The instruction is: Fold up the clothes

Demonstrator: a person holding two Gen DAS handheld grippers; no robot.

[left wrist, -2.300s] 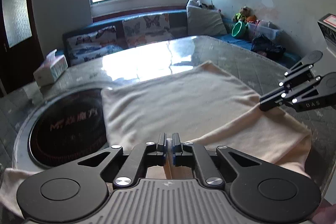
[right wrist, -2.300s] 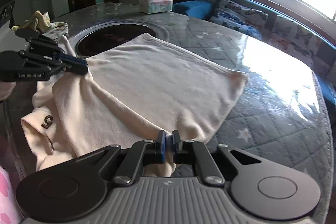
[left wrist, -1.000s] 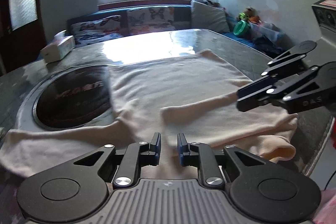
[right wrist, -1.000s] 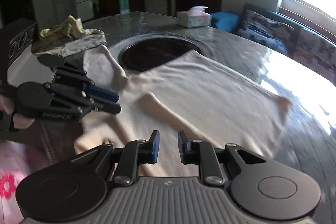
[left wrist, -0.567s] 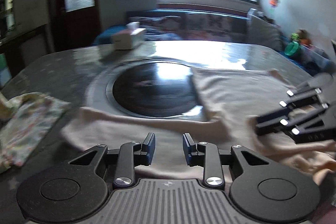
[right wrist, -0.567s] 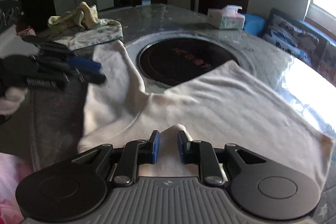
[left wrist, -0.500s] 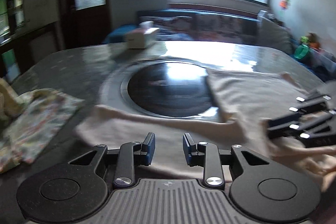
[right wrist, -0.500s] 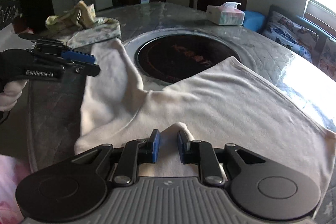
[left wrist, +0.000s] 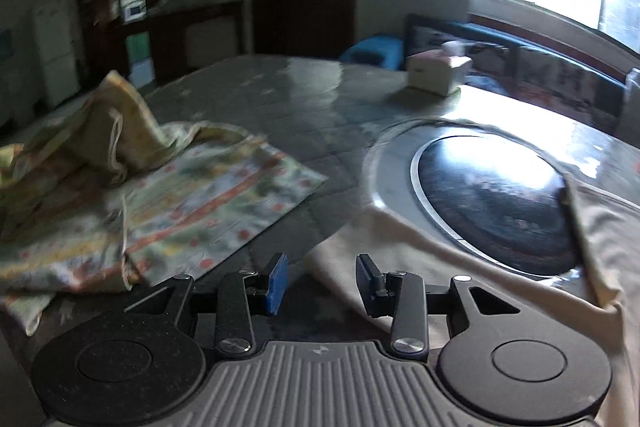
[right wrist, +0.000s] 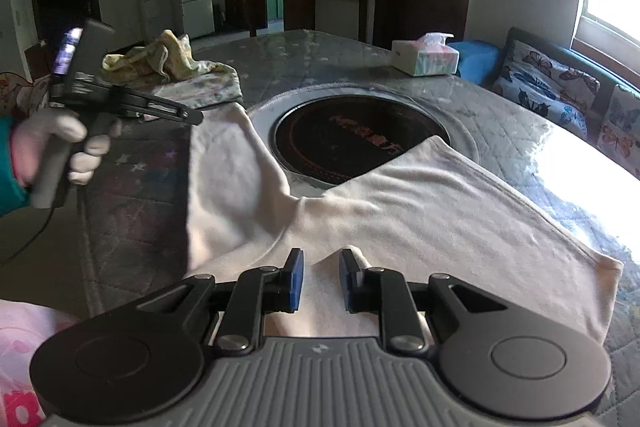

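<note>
The left hand-held gripper (left wrist: 319, 277), jaws opening and empty, is aimed at the cream garment's (right wrist: 420, 211) sleeve end, presumably for folding; the right hand-held gripper (right wrist: 319, 277) is spread, unpinched.

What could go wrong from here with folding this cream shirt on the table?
1. The cream shirt partly covers the round black cooktop; if that is warm, the fabric could suffer.
2. The left gripper is opening near the sleeve end, close to the floral cloth, and might snag it.
3. A fold rises between the right gripper fingers; pinching may catch extra layers.
</note>
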